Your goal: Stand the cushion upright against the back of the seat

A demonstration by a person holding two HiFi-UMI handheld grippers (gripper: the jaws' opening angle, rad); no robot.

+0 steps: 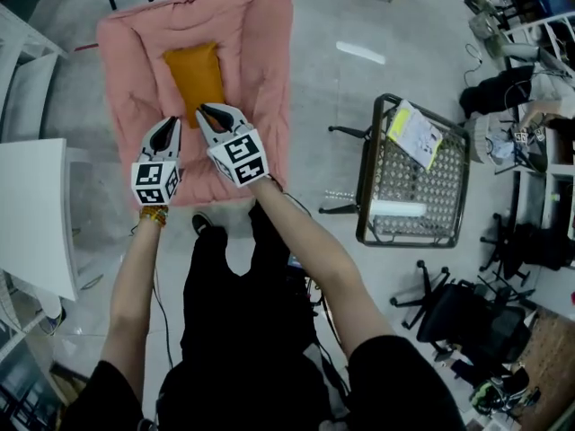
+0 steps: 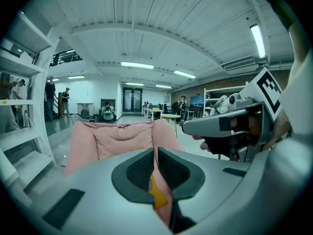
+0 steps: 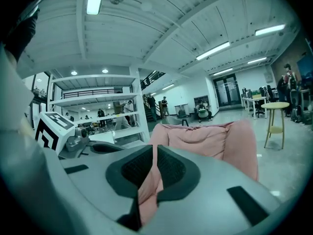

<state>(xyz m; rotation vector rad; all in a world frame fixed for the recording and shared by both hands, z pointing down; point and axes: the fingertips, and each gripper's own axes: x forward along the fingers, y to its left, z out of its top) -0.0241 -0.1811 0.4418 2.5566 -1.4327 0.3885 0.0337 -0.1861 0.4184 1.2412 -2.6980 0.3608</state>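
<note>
An orange cushion lies flat in the middle of a pink padded seat. Both grippers are at the cushion's near edge, side by side. The left gripper is shut; in the left gripper view its jaws pinch a fold of pink fabric, with a strip of orange cushion showing in the gap just below. The right gripper is also shut, and in the right gripper view only pink fabric shows between its pads. The seat's pink back rises beyond.
A metal mesh cart with papers stands to the right on the shiny floor. A white table is at the left and a black office chair at the lower right. White shelving and distant people fill the hall.
</note>
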